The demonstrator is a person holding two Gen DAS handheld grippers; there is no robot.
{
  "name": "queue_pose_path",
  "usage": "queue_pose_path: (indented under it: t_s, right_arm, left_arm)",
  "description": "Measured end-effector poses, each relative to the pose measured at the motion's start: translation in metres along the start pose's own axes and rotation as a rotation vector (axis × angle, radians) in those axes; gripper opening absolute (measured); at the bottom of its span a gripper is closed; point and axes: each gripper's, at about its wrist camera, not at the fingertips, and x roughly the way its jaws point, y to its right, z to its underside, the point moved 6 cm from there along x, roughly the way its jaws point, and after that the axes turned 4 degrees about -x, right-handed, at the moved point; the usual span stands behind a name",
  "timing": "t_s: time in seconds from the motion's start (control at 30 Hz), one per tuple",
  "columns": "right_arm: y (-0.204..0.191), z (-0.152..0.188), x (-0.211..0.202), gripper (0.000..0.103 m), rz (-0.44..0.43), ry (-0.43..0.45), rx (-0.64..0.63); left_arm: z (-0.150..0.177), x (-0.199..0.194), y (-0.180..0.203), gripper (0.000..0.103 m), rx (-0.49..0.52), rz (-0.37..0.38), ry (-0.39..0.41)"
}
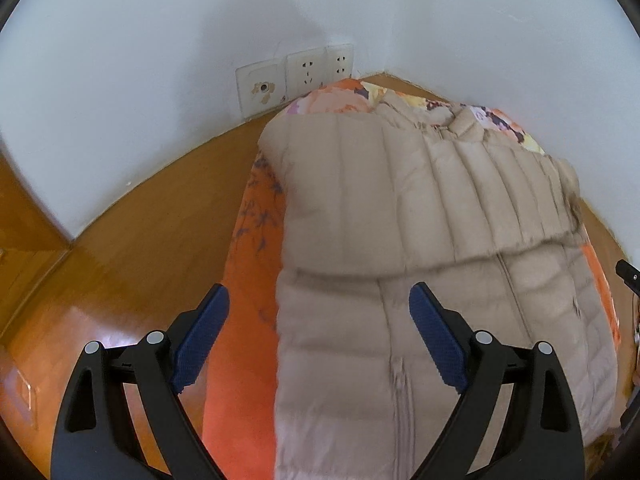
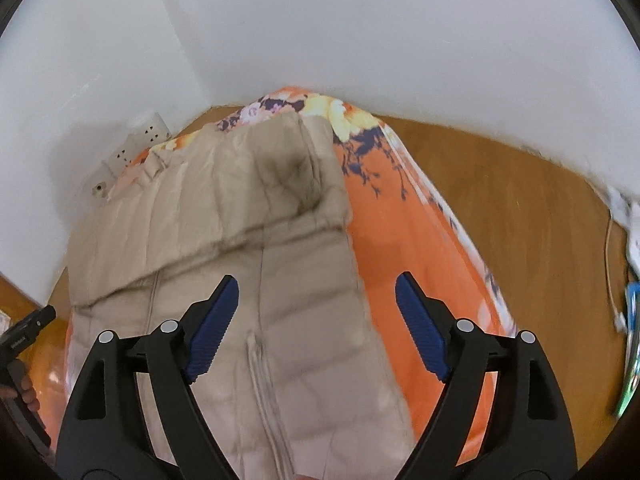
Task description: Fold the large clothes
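Both grippers: left gripper (image 1: 318, 334) and right gripper (image 2: 316, 326), black frames, ribbed blue pads (silver pivot screws).

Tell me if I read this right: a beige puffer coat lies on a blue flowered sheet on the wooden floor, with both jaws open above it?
Not quite: the sheet is orange with flowers, not blue, as the right wrist view shows. The rest holds: the beige puffer coat lies on it on the wooden floor, both jaws open above it.

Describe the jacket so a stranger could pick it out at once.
Find the room corner with the wall sockets; an orange floral bedspread lies there on the wooden floor. On it rests the beige quilted puffer jacket, partly folded, the only plain, padded, zippered item.
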Motion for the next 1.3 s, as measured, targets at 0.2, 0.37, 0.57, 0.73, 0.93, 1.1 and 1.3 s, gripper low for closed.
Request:
queue_pose_path:
  t_s: [0.2,0.37,0.57,0.73,0.93,1.1,1.3]
  right_arm:
    - [0.0,0.033,-0.018,0.084,-0.007,-0.013,0.001]
    - [0.003,0.057,-0.025,0.084,-0.045,-0.051,0.005]
    - [0.015,0.08,-0.035,0.084,-0.05,-0.082,-0.019]
    - [0.025,0.1,-0.049,0.084,-0.034,-0.095,-0.065]
    - [0.04,0.12,-0.06,0.084,-0.009,-0.095,-0.091]
    - [0.046,0.137,-0.06,0.084,-0.013,-0.114,-0.116]
    - [0.046,0.153,-0.055,0.084,-0.014,-0.139,-0.144]
  left_arm:
    - [0.028,-0.015,-0.006,0.088,0.014,-0.014,-0.013]
    - [0.053,-0.031,-0.009,0.088,-0.016,-0.016,-0.019]
    - [0.089,-0.049,-0.015,0.088,-0.066,-0.042,-0.049]
    - [0.121,-0.06,-0.018,0.088,-0.114,-0.046,-0.085]
    - [0.154,-0.062,-0.019,0.088,-0.139,-0.025,-0.109]
    - [0.174,-0.061,-0.022,0.088,-0.172,-0.021,-0.127]
    - [0.196,-0.054,-0.026,0.088,-0.197,-0.034,-0.143]
